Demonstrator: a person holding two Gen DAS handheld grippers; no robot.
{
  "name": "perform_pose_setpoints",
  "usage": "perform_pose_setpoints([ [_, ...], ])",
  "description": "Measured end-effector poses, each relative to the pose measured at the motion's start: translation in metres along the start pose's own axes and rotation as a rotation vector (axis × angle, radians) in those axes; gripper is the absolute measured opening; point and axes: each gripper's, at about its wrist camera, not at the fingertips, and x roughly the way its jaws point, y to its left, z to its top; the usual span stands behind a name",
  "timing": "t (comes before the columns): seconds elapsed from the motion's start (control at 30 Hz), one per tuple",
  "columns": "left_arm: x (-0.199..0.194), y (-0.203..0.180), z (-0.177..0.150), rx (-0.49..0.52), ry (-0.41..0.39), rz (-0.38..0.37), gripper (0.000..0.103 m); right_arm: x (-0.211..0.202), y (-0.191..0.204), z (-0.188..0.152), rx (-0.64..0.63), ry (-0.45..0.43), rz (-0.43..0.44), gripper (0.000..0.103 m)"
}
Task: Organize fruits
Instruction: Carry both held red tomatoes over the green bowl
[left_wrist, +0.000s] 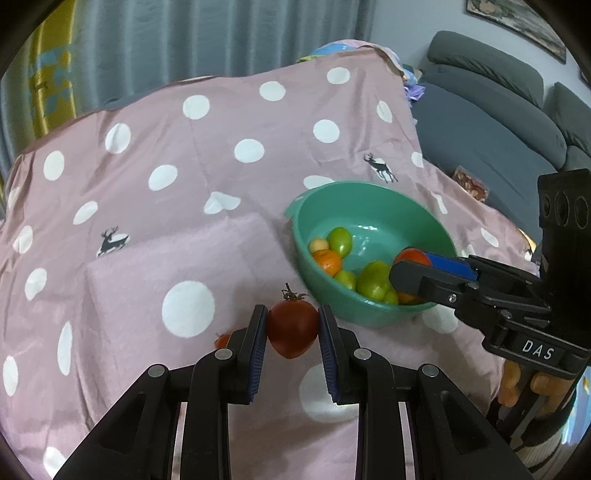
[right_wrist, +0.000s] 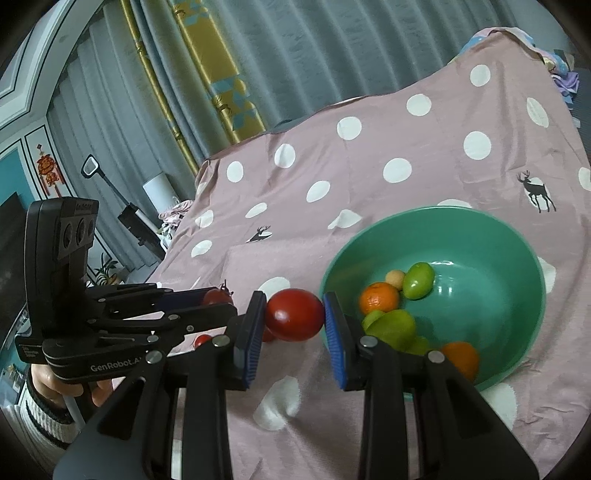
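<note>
the left gripper (left_wrist: 292, 330) has its jaws clamped on a dark red tomato with a stem (left_wrist: 291, 326). the blue pads press on both sides of it, and it hangs above the pink cloth with white dots (left_wrist: 155, 229). just behind the left side of these jaws, a small red fruit (left_wrist: 222, 339) peeks out on the cloth.

the right gripper (right_wrist: 295, 319) has its jaws clamped on a smooth red tomato (right_wrist: 294, 314). the pads touch it on both sides. this tomato is beside the rim of the green bowl (right_wrist: 517, 251), which sits just to the right of these jaws. in the left wrist view the same gripper (left_wrist: 417, 264) reaches over the bowl's (left_wrist: 369, 195) near edge with its tomato.

inside the bowl lie an orange (right_wrist: 379, 297), a green tomato (right_wrist: 418, 280), a small pale round fruit (right_wrist: 394, 278), a green pepper (right_wrist: 393, 326) and another orange (right_wrist: 460, 360) near the front rim.

a hand (right_wrist: 59, 387) in a striped sleeve holds the left gripper's handle. fingers (left_wrist: 528, 387) hold the right gripper's handle. a small red fruit (right_wrist: 202, 339) lies on the cloth, below the left gripper's jaws in the right wrist view.
</note>
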Motion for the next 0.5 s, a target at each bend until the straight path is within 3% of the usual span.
perform_pose_setpoints([
  [0.5, 0.017, -0.032, 0.031, 0.061, -0.034, -0.031, 0.028, -0.02, -0.029, 0.004, 0.051, -0.056, -0.058, 0.032],
])
